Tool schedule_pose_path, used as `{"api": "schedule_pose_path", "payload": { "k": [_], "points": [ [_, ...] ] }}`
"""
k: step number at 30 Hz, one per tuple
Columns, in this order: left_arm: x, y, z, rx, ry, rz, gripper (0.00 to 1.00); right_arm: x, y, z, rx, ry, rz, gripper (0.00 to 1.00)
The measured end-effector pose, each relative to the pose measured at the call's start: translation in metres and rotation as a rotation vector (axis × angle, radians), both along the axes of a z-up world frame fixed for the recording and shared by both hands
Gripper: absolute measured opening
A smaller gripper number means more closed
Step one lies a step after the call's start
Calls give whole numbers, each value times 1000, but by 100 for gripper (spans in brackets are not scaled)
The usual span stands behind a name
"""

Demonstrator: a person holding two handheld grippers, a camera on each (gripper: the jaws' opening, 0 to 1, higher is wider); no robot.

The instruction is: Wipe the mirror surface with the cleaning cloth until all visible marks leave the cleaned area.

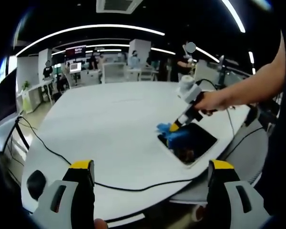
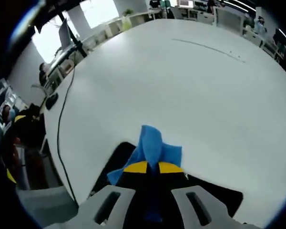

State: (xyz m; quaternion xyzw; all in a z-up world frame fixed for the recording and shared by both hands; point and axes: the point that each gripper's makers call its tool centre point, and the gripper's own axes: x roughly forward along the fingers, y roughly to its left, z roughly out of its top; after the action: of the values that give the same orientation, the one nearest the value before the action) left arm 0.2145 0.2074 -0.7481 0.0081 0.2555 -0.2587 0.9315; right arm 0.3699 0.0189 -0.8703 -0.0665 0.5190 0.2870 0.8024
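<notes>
A dark rectangular mirror (image 1: 193, 143) lies flat on the white table (image 1: 109, 124), near its right edge. A blue cleaning cloth (image 1: 174, 136) rests on the mirror's far left corner. My right gripper (image 1: 174, 127), held by a person's hand, presses down on that cloth. In the right gripper view the yellow-tipped jaws are shut on the blue cloth (image 2: 152, 145), with the mirror (image 2: 119, 157) dark beneath them. My left gripper (image 1: 150, 174) hovers open over the table's near edge, well short of the mirror, holding nothing.
A black cable (image 1: 62, 160) runs across the near part of the table, also seen as a cable (image 2: 62, 109) in the right gripper view. A black mouse (image 1: 35, 182) lies at the near left edge. People and desks stand in the background.
</notes>
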Motion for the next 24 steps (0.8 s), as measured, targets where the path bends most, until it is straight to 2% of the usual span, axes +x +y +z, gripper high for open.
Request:
{"api": "schedule_pose_path", "payload": {
  "k": [3,7,17,24],
  "points": [
    [0,-1,0,2,-3,-2,100,-3,2,1,-24,-35,8,1],
    [1,-5,3,1,-10,-7,100,-6,1,1,-15,-48,-17,1],
    [-3,-7,4,4,-12,-10,100,-24,-3,2,-6,-39,-29,1],
    [-7,-13,6,3,-10,-22,100,-45,-6,1,5,-20,-35,1]
  ]
}}
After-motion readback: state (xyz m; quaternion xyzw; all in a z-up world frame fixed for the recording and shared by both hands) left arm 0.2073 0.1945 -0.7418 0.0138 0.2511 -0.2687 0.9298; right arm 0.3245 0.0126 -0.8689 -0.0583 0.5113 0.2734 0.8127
